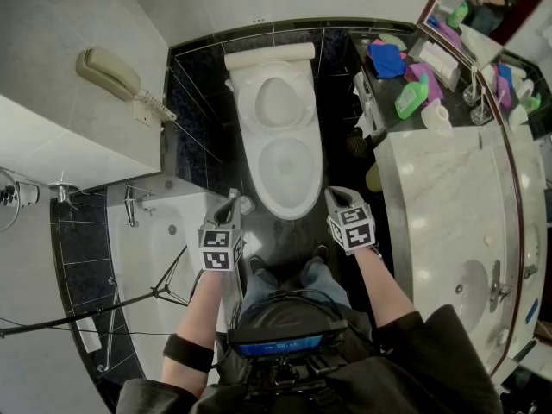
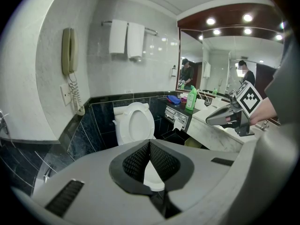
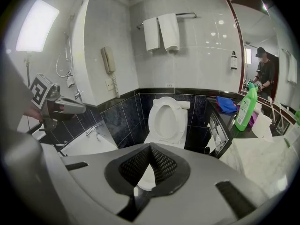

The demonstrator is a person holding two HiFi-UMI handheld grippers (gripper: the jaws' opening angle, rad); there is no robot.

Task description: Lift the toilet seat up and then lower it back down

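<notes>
The white toilet [image 1: 289, 166] stands against the black-tiled back wall. Its seat [image 1: 276, 102] is raised and leans on the tank; the upright seat [image 2: 136, 122] shows as an oval ring in the left gripper view, and the seat [image 3: 168, 117] looks the same in the right gripper view. My left gripper [image 1: 232, 198] hovers just off the bowl's front left, shut and holding nothing. My right gripper [image 1: 331, 196] hovers off the front right, also shut and empty. Neither touches the toilet. The closed left pads [image 2: 157, 161] and right pads [image 3: 159, 161] meet in front of the bowl.
A wall phone [image 1: 108, 72] hangs at the left above the bathtub [image 1: 164, 257]. A marble counter [image 1: 448, 197] with a sink [image 1: 470, 287] runs along the right, with a green bottle [image 1: 410, 100] and cloths on a dark shelf. Towels [image 2: 126, 39] hang above the toilet.
</notes>
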